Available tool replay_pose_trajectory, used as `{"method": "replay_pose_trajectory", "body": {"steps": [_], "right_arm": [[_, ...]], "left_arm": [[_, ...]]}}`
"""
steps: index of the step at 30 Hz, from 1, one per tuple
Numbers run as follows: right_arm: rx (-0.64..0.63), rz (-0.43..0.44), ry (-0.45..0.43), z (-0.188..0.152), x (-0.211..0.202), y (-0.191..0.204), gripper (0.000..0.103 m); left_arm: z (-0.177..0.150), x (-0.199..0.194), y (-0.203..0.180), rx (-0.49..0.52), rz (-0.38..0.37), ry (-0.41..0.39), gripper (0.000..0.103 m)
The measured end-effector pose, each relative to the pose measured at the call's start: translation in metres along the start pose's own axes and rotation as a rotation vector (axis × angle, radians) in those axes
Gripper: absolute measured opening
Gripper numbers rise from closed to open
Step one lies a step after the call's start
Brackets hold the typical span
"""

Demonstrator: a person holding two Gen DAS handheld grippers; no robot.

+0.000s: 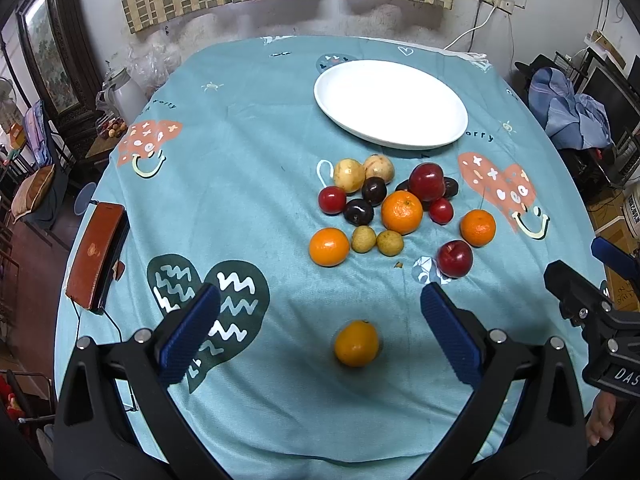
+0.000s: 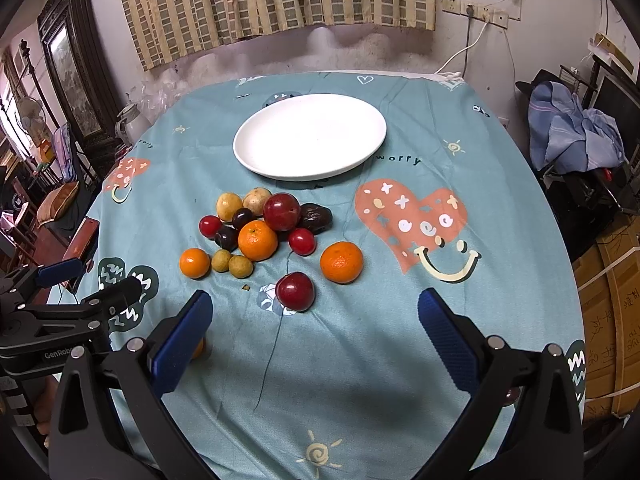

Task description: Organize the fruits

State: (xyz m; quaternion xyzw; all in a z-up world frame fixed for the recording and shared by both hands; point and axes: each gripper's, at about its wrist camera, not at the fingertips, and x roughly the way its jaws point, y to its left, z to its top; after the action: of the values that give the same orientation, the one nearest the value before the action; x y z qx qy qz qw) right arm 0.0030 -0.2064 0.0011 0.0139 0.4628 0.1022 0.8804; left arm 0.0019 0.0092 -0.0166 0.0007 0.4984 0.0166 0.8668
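Note:
A pile of fruit (image 1: 401, 207) (image 2: 257, 239) lies mid-table: oranges, red plums, dark plums, yellow-brown fruits. Behind it sits a white plate (image 1: 390, 103) (image 2: 310, 136) with nothing on it. One lone orange (image 1: 356, 343) rests on the cloth between the fingers of my left gripper (image 1: 320, 300), which is open and above it. In the right wrist view that orange (image 2: 199, 349) peeks out behind the left finger. My right gripper (image 2: 316, 306) is open, just short of a red plum (image 2: 295, 291) (image 1: 455, 258). Another orange (image 2: 341, 261) lies beyond.
The round table wears a teal patterned cloth (image 1: 248, 184) (image 2: 400, 360). A brown case (image 1: 96, 256) with a cable lies at its left edge. Chairs, a mirror and clutter stand around the room; cardboard boxes (image 2: 612, 320) are to the right.

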Motion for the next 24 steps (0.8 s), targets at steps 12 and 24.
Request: {"method": "replay_pose_trajectory", "body": {"steps": [12,24], "right_arm": [[0.012,0.072,0.028,-0.001,0.008,0.007,0.102],[0.164,0.266,0.073,-0.003,0.013,-0.026,0.102]], "left_arm": [[0.000,0.013,0.009,-0.020,-0.040,0.025,0.101],[-0.064,0.069,0.018,0.191,-0.065,0.099,0.101]]}}
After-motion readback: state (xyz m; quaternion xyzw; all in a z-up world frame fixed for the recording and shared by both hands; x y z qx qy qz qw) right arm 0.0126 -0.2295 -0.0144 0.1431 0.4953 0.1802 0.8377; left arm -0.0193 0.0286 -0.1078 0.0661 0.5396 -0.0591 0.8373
